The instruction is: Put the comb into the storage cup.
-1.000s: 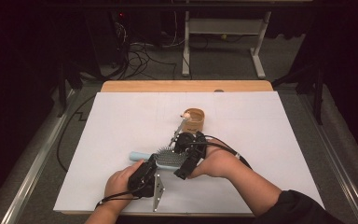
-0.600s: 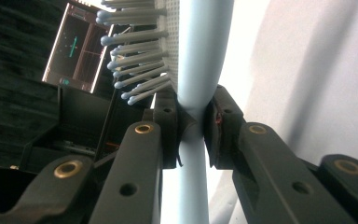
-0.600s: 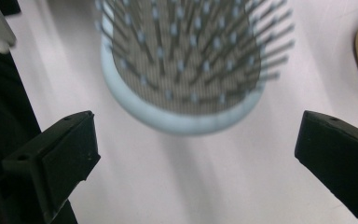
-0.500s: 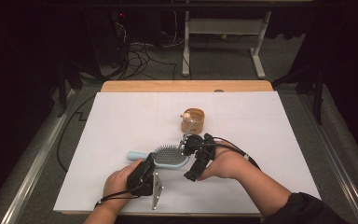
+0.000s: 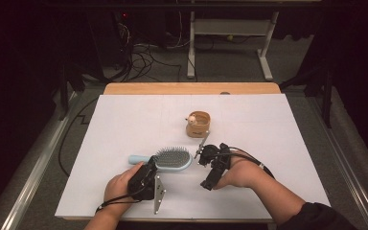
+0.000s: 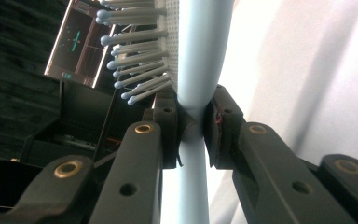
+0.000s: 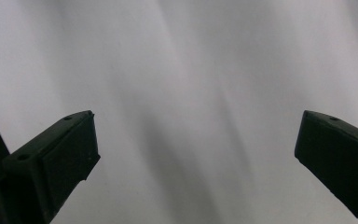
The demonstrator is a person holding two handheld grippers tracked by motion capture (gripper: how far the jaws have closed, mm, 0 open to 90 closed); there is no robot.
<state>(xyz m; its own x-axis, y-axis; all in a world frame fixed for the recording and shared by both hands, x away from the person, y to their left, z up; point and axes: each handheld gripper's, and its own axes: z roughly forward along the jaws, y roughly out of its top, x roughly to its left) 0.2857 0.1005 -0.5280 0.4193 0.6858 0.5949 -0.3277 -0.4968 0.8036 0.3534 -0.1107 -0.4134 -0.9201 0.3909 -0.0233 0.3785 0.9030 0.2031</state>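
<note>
A light blue hairbrush (image 5: 172, 158) with grey bristles lies on the white table (image 5: 124, 124), its handle pointing left. My left gripper (image 5: 147, 168) is shut on that handle from the near side. In the left gripper view the pads (image 6: 170, 128) pinch the blue handle (image 6: 193, 116) just below the bristles. To the right of the brush head is my right gripper (image 5: 206, 167), apart from it. Its jaws stand wide open with nothing between them (image 7: 196, 135) over blurred white table. A small wooden cup (image 5: 199, 124) stands upright beyond both, with a small pale object on its rim.
The table's wooden far edge (image 5: 191, 88) borders a dark floor with cables and a white desk frame (image 5: 230, 43). Metal rails run along both sides of the table. White surface extends to the left and far right.
My right gripper has drawn back from the wooden cup and brush head toward the near right, and now stands open. The brush and left gripper have hardly moved.
</note>
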